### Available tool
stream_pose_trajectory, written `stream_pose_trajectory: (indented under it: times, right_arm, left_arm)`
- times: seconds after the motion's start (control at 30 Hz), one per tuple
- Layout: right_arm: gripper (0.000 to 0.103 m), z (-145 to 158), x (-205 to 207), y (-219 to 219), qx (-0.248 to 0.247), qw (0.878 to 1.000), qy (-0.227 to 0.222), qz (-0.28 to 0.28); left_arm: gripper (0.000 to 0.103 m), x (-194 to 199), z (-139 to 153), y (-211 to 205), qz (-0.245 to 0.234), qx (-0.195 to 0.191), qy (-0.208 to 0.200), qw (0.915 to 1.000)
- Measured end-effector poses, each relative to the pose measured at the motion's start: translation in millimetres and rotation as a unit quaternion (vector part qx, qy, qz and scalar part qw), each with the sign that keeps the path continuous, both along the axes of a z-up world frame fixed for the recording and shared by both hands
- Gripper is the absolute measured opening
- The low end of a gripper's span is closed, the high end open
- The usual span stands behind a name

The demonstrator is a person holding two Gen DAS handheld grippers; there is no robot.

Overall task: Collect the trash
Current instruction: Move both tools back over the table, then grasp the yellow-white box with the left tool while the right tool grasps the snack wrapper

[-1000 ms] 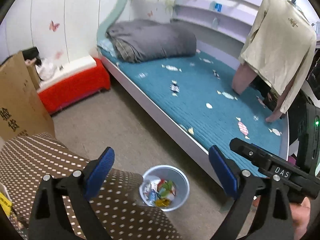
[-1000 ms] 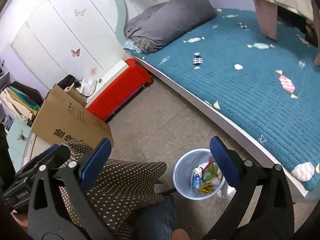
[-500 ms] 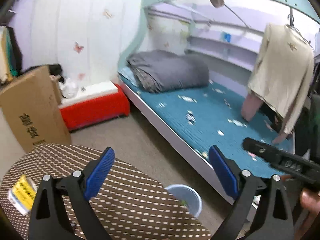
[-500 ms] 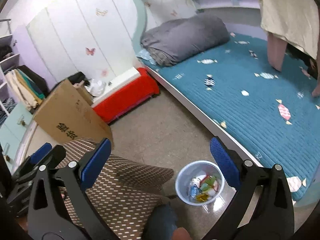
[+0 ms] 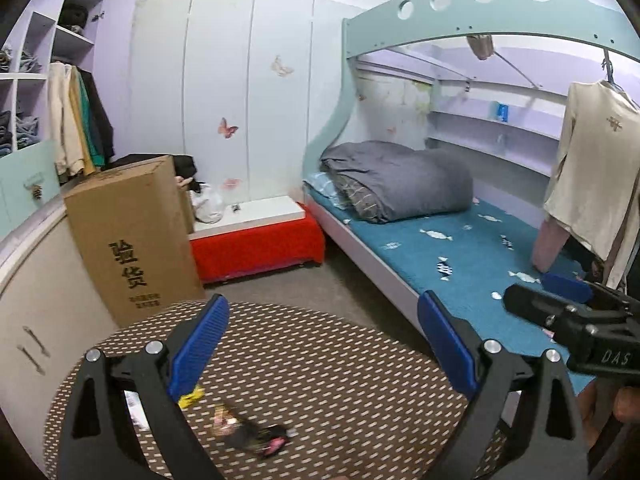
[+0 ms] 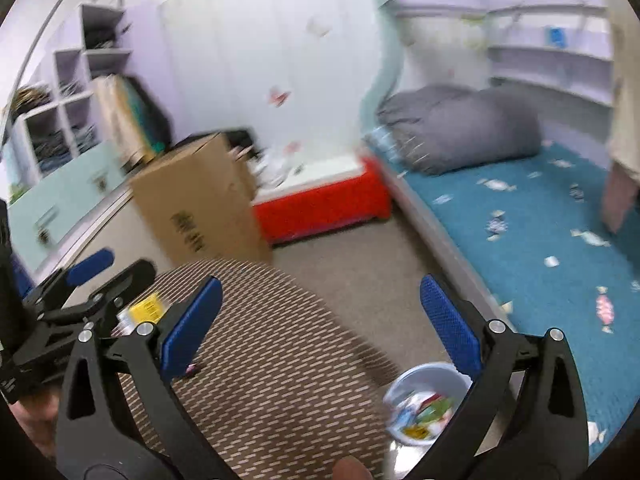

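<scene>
- Your left gripper (image 5: pixel 324 344) is wide open and holds nothing; it hangs above the round table (image 5: pixel 320 380) with the brown dotted cover.
- Your right gripper (image 6: pixel 320 320) is also wide open and empty; it is over the right edge of the same table.
- On the table, near the left gripper, lies a dark wrapper (image 5: pixel 256 434) with some pink on it. It is blurred, so I cannot tell what it was.
- A yellow scrap (image 5: pixel 191 395) lies just beside the left blue pad, partly hidden by it.
- A yellow packet (image 6: pixel 146 307) lies at the far left side of the table, behind the left gripper in the right view.
- The bin (image 6: pixel 424 404) stands on the floor between the table and the bed (image 5: pixel 460 256). It already holds colourful wrappers.
- More small wrappers (image 5: pixel 436 235) are spread over the blue bed cover.
- A cardboard box (image 5: pixel 132 236) stands behind the table, beside a red bench (image 5: pixel 256 248).
</scene>
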State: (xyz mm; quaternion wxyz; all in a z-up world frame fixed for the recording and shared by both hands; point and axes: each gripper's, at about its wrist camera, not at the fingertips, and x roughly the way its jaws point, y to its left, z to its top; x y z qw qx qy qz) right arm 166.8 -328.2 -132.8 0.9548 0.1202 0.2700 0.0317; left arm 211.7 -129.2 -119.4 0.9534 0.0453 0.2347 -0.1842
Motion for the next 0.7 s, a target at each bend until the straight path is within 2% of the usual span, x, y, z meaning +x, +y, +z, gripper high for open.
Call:
stream_pose_trajectory:
  times: [0.23,0.4,0.7]
  right_arm:
    - [0.097,-4.4,18.6,59.1,-0.026,0.997,0.018,0.069]
    - [0.097,-11.2,32.8,84.3,-0.041,0.994,0.032,0.094]
    - [0.097,-43.9,53.8,129.2,-0.081,0.982,0.077,0.151]
  left_arm:
    - [0.093,0.0,-4.9,53.3,0.028,0.009,0.008,0.9995]
    - [0.093,6.3,-16.5,96.4,0.054,-0.006,0.031,0.998]
    - [0.093,19.4,-48.9,156.2,0.08,0.006,0.061,0.9949]
